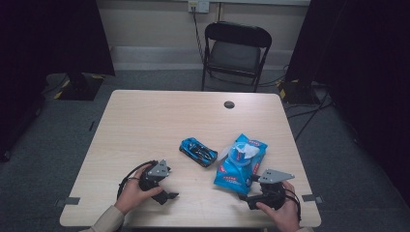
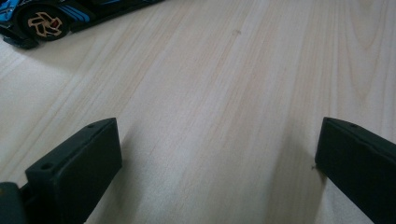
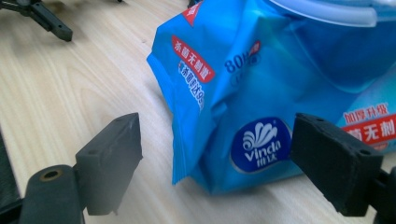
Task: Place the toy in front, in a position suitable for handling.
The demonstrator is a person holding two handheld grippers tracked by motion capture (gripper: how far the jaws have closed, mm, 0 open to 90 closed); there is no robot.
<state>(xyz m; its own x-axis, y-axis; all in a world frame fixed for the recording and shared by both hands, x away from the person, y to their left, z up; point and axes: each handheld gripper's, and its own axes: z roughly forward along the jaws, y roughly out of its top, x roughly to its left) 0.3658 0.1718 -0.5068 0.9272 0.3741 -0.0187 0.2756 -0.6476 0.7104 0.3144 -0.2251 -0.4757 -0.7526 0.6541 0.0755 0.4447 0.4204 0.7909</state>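
A blue toy car [image 1: 198, 151] sits near the middle of the wooden table [image 1: 145, 121]. Its wheel and side show at the top left of the left gripper view [image 2: 46, 18]. To its right lies a blue pack of wet wipes [image 1: 240, 164] with a clear flip lid. My left gripper [image 1: 169, 186] rests at the front left, open, with bare wood between its jaws [image 2: 217, 154]. My right gripper [image 1: 255, 190] stands open just in front of the pack. The pack's near corner [image 3: 261, 84] reaches between the spread jaws [image 3: 215, 149] without touching either.
A round cable hole [image 1: 229, 104] marks the table's far side. A black folding chair [image 1: 237, 48] stands behind the table. Dark curtains hang at both sides. Grey tape tabs [image 1: 312, 197] sit on the front edges. The left gripper's jaw [image 3: 46, 21] shows far off.
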